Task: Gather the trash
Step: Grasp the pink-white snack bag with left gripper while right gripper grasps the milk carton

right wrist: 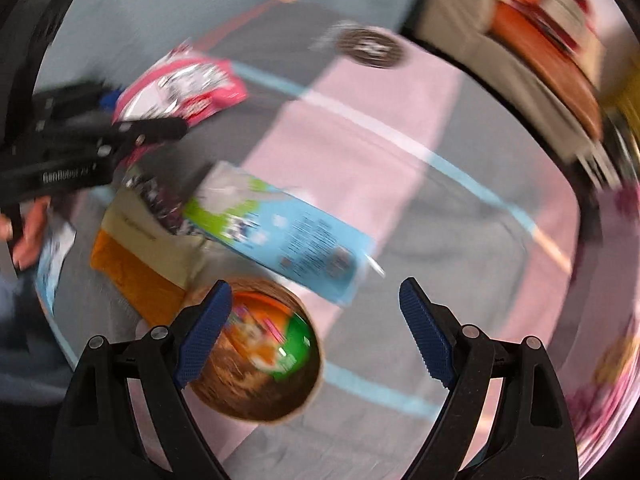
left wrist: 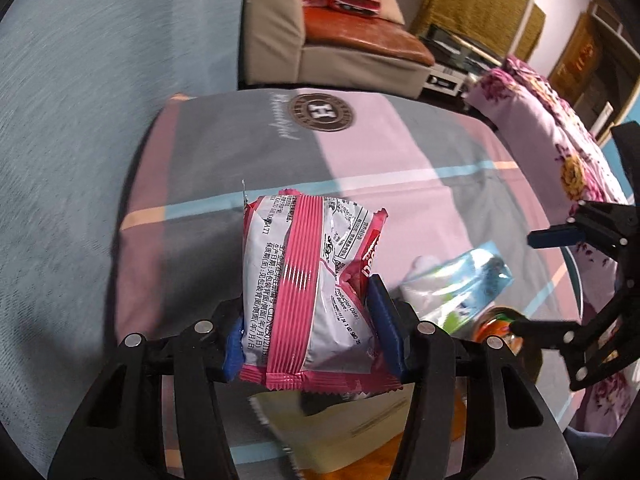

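Left hand-held gripper (left wrist: 316, 332) pinches one pink wrapper (left wrist: 312, 288); two packets (right wrist: 276, 236) lie loose.

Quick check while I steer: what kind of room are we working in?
Most likely a home living room. A beige sofa stands behind the cloth-covered table, a floral quilt lies to the right, and snack trash such as the pink wrapper is being cleared.

**Smear, Cover and Cut-Offs**

The right wrist view is blurred, so print on the blue carton (right wrist: 296, 236) and the round tub (right wrist: 260, 356) is unreadable. In the left wrist view, the pink wrapper (left wrist: 316, 292) hides part of the cream packet (left wrist: 340, 436), which the bottom edge cuts off.
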`<state>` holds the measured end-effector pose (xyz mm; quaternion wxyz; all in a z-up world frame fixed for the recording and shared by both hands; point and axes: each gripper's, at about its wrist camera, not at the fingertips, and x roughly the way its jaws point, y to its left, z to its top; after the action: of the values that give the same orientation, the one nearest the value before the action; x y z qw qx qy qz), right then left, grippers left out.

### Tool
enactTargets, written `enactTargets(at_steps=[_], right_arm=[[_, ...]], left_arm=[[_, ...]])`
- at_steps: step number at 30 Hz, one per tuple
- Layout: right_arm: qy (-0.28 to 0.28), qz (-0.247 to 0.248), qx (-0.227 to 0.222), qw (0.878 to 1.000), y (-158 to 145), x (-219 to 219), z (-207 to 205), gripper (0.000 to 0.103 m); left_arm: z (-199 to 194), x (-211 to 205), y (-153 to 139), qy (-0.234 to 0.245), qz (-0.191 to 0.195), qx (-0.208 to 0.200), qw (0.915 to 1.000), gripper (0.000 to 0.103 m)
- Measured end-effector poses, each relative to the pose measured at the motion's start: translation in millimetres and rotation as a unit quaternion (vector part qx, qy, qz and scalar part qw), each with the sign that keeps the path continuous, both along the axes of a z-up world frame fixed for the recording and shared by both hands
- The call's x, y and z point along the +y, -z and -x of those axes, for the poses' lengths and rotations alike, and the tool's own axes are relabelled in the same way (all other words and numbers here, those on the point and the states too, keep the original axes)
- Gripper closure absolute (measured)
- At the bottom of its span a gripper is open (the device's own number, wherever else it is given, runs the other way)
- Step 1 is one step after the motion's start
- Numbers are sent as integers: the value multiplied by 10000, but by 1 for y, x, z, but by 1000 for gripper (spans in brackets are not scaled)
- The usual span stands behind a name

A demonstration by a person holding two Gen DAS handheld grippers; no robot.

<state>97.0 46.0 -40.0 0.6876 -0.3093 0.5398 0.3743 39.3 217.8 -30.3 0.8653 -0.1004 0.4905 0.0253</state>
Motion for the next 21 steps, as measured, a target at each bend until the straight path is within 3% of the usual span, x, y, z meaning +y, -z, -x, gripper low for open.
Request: enactTargets(at_steps=[5, 7, 16, 17, 18, 21], right_arm=[[-772, 379, 109, 9962, 23, 38, 3, 21], [-973, 458, -85, 9942, 26, 47, 3, 21], [-1161, 553, 91, 9917, 43, 69, -28, 21], [-1128, 521, 101, 9922, 43, 69, -31, 23], [-1106, 488, 131, 9926, 44, 69, -31, 34], [-980, 363, 165, 9944, 46, 70, -33, 38]], left_arm=[[4, 23, 9, -251, 43, 119, 9996, 48], [4, 30, 13, -323, 56, 176, 9993, 48], [-6, 39, 24, -423, 149, 285, 9986, 48], [-7, 39, 26, -438, 166, 297, 9985, 48], [-8, 38, 27, -448, 175, 302, 9984, 48], [-11, 37, 31, -459, 213, 346, 9981, 48]])
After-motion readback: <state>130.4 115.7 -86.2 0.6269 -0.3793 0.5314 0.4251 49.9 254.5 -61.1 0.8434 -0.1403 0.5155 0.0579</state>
